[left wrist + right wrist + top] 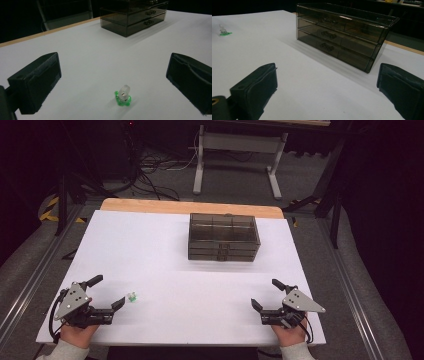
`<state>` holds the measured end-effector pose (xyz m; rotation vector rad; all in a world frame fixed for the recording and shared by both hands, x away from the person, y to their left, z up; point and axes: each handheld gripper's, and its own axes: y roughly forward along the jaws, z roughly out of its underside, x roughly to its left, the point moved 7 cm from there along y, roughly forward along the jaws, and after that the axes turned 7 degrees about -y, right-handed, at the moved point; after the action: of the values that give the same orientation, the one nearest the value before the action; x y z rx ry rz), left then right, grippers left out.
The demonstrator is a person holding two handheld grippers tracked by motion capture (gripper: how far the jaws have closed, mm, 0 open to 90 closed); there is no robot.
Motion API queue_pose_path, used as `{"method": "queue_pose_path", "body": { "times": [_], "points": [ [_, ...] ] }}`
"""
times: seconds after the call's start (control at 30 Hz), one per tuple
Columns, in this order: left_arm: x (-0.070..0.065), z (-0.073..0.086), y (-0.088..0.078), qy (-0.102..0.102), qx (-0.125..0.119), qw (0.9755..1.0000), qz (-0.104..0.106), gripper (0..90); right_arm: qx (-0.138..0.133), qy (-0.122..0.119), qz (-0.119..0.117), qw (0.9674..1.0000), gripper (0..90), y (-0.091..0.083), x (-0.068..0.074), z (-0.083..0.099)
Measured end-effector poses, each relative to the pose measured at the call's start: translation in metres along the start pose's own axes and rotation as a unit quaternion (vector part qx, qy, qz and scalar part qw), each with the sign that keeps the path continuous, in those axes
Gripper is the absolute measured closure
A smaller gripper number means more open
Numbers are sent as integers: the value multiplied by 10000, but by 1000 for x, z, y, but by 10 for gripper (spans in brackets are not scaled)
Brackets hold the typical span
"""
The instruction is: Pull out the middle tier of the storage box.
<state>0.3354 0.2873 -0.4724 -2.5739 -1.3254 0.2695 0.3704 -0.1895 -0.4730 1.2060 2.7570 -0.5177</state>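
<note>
Green-based small clear piece sits on white tabletop just ahead of left gripper, jaws spread; right gripper released too. Smoky drawer box shut, nothing started yet.

Setting: a lab or recording bay, not a home.

- My bench: a white table with a bare wooden strip along its far edge, ringed by darkness as if curtained off.
- Metal rails run along the floor past both side edges of the table.
- Yellow-and-black hazard tape on the grey floor beyond the far-left corner.
- Loose black cables heaped on the floor behind the table.
- A white-legged desk frame stands farther back.
- On my table: one smoky-clear drawer box near the far edge, and a tiny green-based piece near the near-left corner.
</note>
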Motion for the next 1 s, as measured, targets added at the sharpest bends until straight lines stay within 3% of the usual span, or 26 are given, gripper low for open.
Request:
{"method": "queue_pose_path", "body": {
  "times": [0.33, 0.53, 1.0],
  "points": [
    [0, -1, -2, -166, 17, 9998, 65, 1, 14, -69, -19, 10000, 23, 1, 1, -1],
    [-1, -2, -4, -60, -57, 10000, 43, 1, 6, -92, -33, 10000, 21, 2, 2, -2],
    [0, -2, -5, -68, -76, 9999, 6, 2, 62, -187, -16, 9998, 21, 4, 4, -3]
  ]
}}
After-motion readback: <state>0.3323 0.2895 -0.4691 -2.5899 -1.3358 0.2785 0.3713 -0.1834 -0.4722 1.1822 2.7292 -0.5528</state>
